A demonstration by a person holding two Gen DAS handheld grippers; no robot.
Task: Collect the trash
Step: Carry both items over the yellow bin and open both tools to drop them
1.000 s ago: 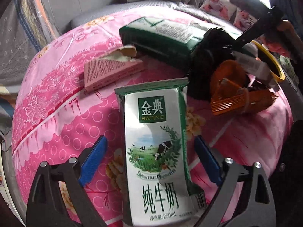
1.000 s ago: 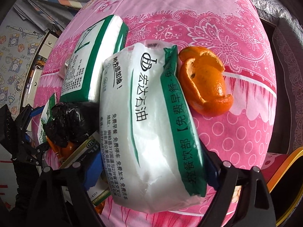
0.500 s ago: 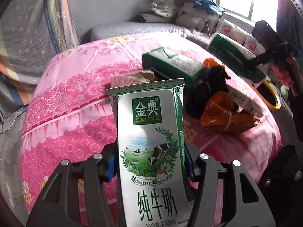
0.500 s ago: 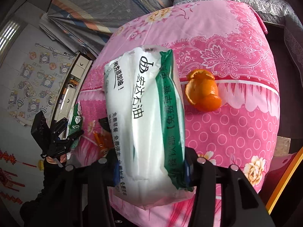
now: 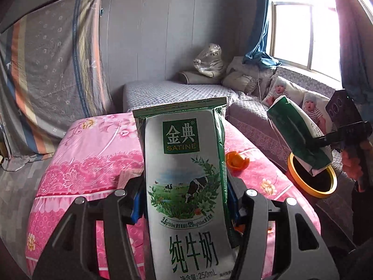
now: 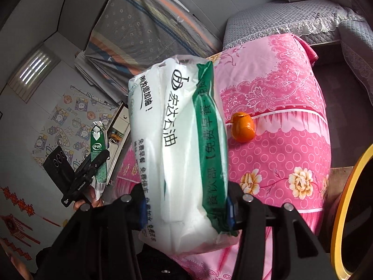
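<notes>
- The milk carton (image 5: 186, 186) stands upright in the left tool (image 5: 184, 207), clear above the pink bed (image 5: 93, 163). It looks empty: light, thin-walled and easily crushed, so a mid-body pinch on the flat sides suits it.
- The tissue pack (image 6: 177, 154) is clamped low in the right tool (image 6: 186, 212). It seems soft and slick, and may sag or slip.
- The yellow-rimmed bin (image 5: 312, 182) sits right of the bed, under that pack.
- An orange peel (image 5: 236, 161) lies on the far bed.
</notes>
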